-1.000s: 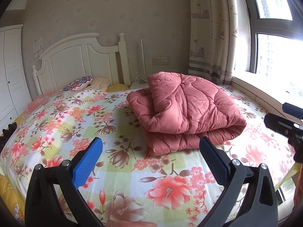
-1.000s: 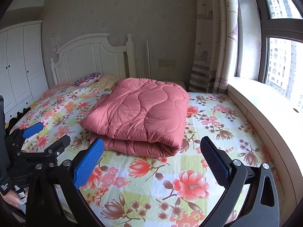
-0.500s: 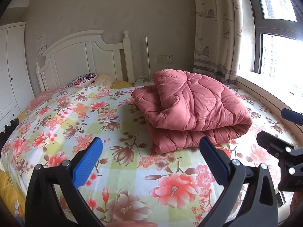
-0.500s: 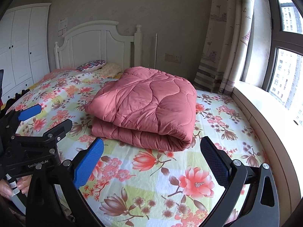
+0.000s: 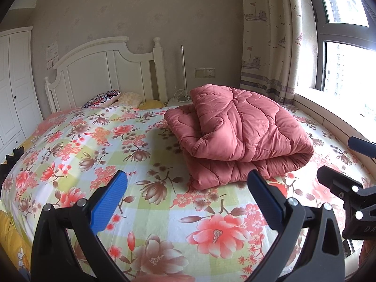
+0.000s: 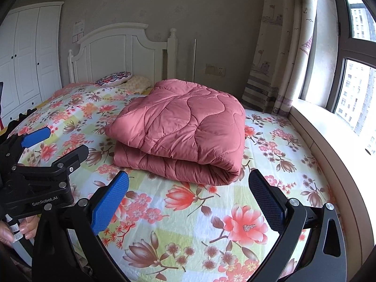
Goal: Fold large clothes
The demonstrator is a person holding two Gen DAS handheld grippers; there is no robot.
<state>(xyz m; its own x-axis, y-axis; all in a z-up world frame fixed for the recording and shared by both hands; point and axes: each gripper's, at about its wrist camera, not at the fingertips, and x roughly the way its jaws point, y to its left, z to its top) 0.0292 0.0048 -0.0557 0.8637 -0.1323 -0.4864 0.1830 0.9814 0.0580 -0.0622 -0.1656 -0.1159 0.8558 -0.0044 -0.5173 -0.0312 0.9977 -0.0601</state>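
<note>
Quilt (image 5: 239, 134) folded, beyond both gaping tongs (image 6: 188, 199)

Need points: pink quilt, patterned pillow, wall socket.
pink quilt (image 6: 185, 119), right wrist view, on its top folded layer.
patterned pillow (image 5: 103, 98), left wrist view, middle of its face.
wall socket (image 5: 205, 72), left wrist view, centre of the plate.

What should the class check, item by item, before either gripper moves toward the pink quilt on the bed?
1. Left gripper empty, jaws wide apart: ok.
2. Right gripper empty, jaws wide apart: ok.
3. Quilt lies folded on the bed, neither gripper touching it: ok.
4. Quilt edges even: not ok; in the left view a loose flap bulges on its near left side.
5. Bare sheet between the grippers and the quilt: ok.
6. Far side of the quilt tidy: cannot tell, hidden.
</note>
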